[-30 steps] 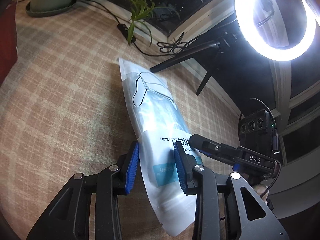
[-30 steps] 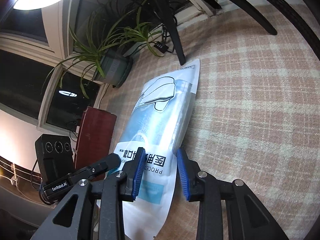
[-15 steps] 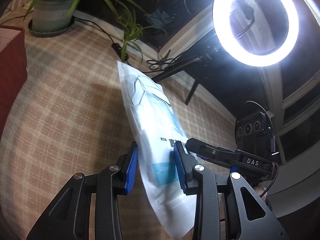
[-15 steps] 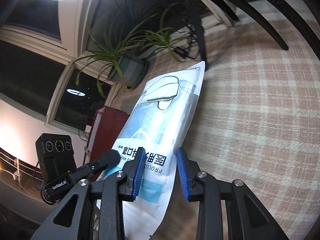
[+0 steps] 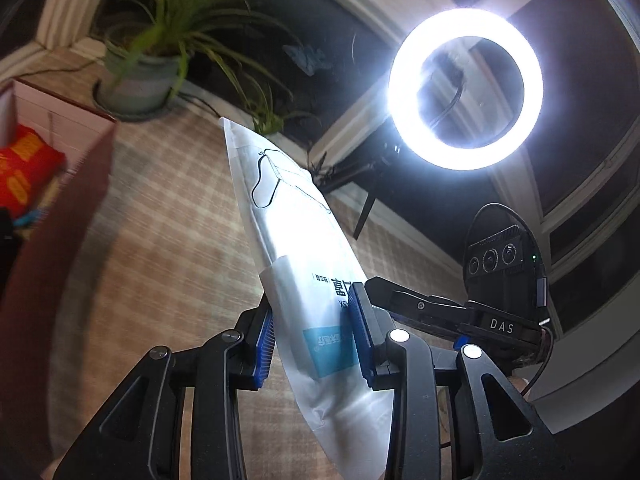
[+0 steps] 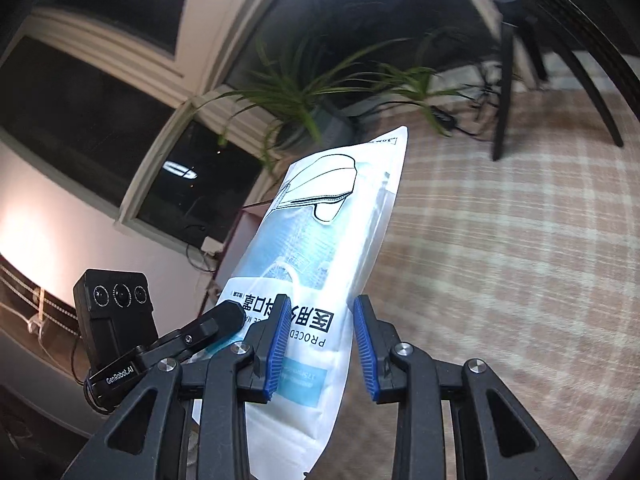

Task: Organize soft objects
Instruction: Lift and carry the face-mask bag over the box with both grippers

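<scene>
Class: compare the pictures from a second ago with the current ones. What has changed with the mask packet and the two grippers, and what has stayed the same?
The mask packet has been lifted off the checked cloth, carried upward by both grippers; an open box has come into view. Unchanged: left gripper and right gripper stay clamped on its near end.

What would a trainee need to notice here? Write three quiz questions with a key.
1. True or false: the pack lies flat on the carpet.
2. What stands beyond the pack's top end? A) plant B) bucket C) stool
3. Short answer: which claw's camera shows the ring light whole?

Key:
1. False: it is held tilted up, off the carpet.
2. A
3. The left claw.
</scene>
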Tool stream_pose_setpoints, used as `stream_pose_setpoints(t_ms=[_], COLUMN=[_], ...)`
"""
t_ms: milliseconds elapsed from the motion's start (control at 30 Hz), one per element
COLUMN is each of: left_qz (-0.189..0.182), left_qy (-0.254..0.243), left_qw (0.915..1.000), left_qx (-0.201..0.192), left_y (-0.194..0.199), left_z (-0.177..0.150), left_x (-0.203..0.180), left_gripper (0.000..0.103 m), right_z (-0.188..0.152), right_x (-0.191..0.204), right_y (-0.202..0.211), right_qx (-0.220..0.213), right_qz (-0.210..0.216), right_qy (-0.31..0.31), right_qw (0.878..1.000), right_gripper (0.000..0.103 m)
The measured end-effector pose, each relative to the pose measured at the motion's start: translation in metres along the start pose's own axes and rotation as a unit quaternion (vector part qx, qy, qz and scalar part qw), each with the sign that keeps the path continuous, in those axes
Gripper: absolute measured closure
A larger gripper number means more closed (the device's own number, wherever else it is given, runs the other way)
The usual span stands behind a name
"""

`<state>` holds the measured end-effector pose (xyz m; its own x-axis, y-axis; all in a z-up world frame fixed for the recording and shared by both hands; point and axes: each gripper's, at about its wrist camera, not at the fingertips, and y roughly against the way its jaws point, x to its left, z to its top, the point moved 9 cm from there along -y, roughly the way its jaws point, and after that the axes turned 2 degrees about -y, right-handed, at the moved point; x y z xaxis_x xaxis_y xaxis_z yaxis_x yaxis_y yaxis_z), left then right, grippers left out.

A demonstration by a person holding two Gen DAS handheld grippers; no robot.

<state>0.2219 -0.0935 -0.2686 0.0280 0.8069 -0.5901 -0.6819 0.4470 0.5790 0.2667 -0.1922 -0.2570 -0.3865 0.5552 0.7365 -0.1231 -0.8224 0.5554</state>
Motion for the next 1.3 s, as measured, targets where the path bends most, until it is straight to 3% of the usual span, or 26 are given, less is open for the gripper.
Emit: stream_pose_setpoints(t_ms=[333, 633, 1033, 1200, 1300], left_qz=[0.018, 0.041, 0.050, 0.067, 0.085], left_qy=[0.011, 0.022, 0.029, 0.016, 0.005], left_qw=[0.9986, 0.9970, 0.9976, 0.9973, 0.9960], left_qx=[-0.050, -0.061, -0.039, -0.026, -0.027], left_y=[0.084, 0.143, 0.172, 0.176, 0.180], left_z=[0.005, 0.004, 0.021, 0.027, 0.031], left_x=[0.029, 0.081, 0.148, 0.171, 0.179], left_gripper=[0.071, 0.071, 0.074, 0.074, 0.074], right_z=[-0.014, -0.031, -0.043, -0.046, -0.047], right_x=[0.082, 0.135, 0.169, 0.170, 0.169], right_y=[-0.045, -0.104, -0.168, -0.183, -0.186], right_qx=[0.017, 0.035, 0.040, 0.039, 0.037], right_qz=[0.026, 0.043, 0.029, 0.008, -0.002], right_qy=[0.040, 0.050, 0.041, 0.042, 0.041], right_qw=[0.999, 0.997, 0.998, 0.998, 0.998], right_gripper=[0.074, 0.074, 0.074, 0.074, 0.079])
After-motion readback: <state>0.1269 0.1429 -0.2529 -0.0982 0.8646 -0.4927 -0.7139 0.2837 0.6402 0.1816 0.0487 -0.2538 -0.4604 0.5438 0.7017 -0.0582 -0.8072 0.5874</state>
